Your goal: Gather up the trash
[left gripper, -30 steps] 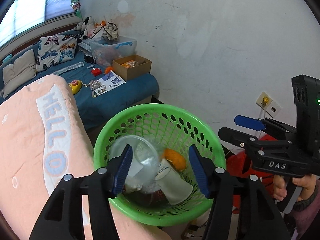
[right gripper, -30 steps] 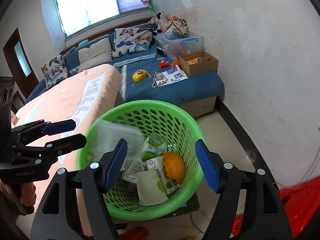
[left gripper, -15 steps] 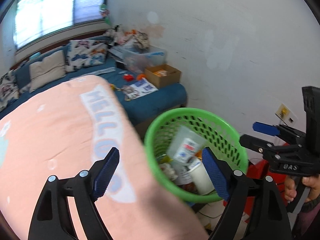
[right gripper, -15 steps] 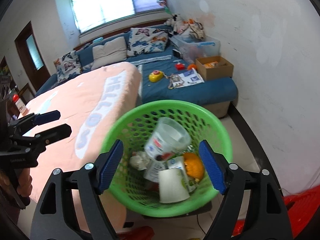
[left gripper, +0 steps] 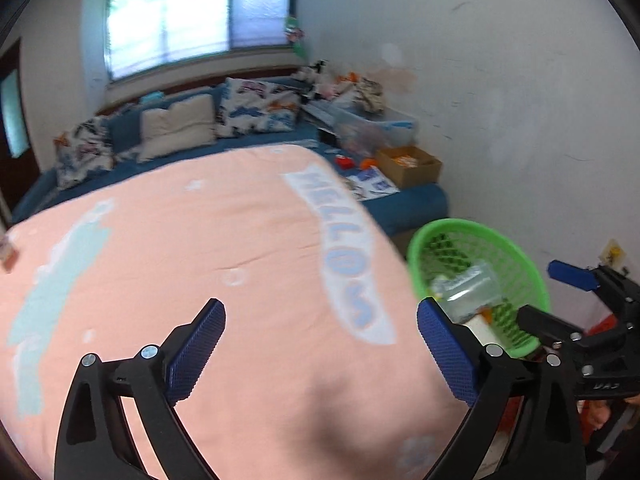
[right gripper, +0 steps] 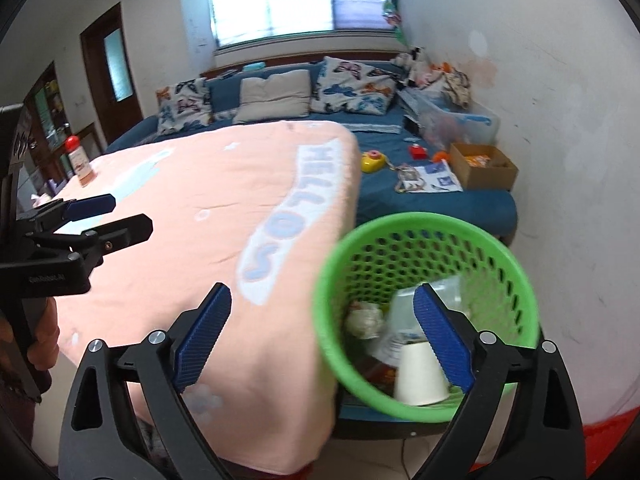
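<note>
Over the pink blanket (left gripper: 200,264) the left gripper (left gripper: 320,354) hovers with jaws apart and empty, the right gripper (right gripper: 324,338) likewise spread above the blanket's corner edge, beside the green basket (right gripper: 516,276) holding a paper cup (right gripper: 420,376) and trash.

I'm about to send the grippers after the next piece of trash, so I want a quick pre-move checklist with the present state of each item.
1. Left gripper open and holding nothing: ok.
2. Right gripper open and holding nothing: ok.
3. Green basket upright beside the pink blanket, opening free: ok.
4. Collected trash inside the basket, including the white paper cup and clear plastic cup: ok.
5. Next target on the blanket: the red-capped bottle stands upright at the far edge; whether it is trash, cannot tell.
6. Grippers apart from each other: ok.
</note>
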### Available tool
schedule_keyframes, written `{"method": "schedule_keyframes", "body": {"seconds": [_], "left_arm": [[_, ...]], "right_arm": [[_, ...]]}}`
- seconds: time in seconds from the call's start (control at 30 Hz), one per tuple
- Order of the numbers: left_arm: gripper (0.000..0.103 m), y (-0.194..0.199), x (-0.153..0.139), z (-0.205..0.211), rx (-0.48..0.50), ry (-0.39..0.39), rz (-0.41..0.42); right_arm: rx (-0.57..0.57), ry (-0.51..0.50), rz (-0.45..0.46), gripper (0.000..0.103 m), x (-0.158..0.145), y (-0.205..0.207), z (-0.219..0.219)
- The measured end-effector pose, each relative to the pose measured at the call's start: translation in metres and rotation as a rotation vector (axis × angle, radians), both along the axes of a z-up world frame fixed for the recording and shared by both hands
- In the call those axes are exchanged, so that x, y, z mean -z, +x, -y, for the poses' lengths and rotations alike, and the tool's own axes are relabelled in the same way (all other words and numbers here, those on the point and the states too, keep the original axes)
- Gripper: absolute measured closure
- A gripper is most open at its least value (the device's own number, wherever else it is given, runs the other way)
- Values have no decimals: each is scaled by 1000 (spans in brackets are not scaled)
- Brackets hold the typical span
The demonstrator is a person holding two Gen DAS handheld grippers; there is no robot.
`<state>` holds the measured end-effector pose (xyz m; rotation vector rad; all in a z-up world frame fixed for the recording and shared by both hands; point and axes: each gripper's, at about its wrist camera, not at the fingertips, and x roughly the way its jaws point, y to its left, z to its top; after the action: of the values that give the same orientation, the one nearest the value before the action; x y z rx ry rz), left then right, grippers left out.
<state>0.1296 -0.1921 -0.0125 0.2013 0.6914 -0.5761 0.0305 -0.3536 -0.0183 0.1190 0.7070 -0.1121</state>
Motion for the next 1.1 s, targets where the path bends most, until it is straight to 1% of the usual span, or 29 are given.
{"method": "schedule_keyframes", "body": {"seconds": [0.13,0.3,0.5,0.7,0.8,1.1], "left_arm": [[9,-5,-2,-32,-58,0,21],[7,-13,-6,-71,-133,-20,36],[7,-23,-6,-101,-202,-49,43],[7,-30,-4,-113,-238,-41,54],[7,-33,-4,-119,-247,-49,53],[7,-40,-1,-125,-281,-47,58]], "right_arm": [[-38,22,13,9,-3,7,-20],[-61,-3,38,8,-7,11,-46],[-89,-6,51,6,-5,11,-66],[-81,4,62,5,-4,4,-72],[-76,13,66,5,-4,1,-72],[-76,0,79,5,-4,-6,-79]]}}
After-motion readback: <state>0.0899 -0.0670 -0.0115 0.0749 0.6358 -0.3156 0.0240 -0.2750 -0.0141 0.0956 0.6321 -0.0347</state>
